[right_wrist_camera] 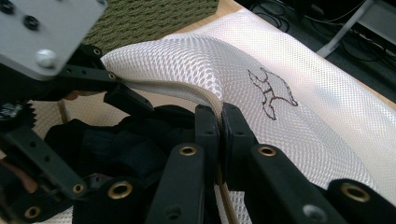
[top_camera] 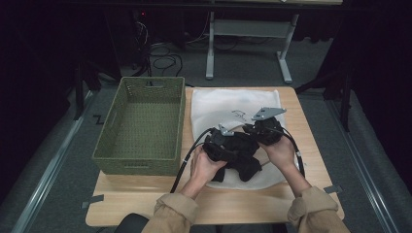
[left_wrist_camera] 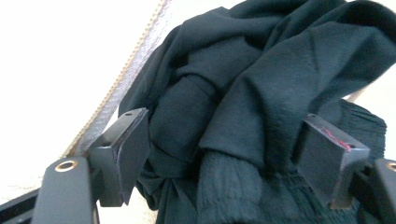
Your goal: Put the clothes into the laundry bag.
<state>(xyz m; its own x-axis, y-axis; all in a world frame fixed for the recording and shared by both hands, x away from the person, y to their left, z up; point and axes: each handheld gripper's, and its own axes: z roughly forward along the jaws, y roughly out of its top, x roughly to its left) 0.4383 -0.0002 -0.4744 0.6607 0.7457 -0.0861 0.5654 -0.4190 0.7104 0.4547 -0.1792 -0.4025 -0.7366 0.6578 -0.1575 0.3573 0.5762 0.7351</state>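
A white mesh laundry bag (top_camera: 218, 104) lies on the wooden table, printed with a small dark logo (right_wrist_camera: 272, 93). My right gripper (right_wrist_camera: 220, 112) is shut on the bag's corded rim and holds the upper layer lifted, so the mouth gapes. A crumpled black garment (top_camera: 243, 158) sits at that mouth, partly on the bag's lower layer. My left gripper (left_wrist_camera: 226, 144) has its jaws wide apart with the black garment (left_wrist_camera: 261, 70) bunched loosely between them, beside the zip edge (left_wrist_camera: 122, 74). In the high view the left gripper (top_camera: 221, 141) and right gripper (top_camera: 261, 127) sit close together over the garment.
An empty green woven basket (top_camera: 145, 83) stands on the table's left half, right beside the bag. Bare wood (top_camera: 145, 199) runs along the near edge. Beyond the table are a grey floor, cables and the legs of another table (top_camera: 210, 53).
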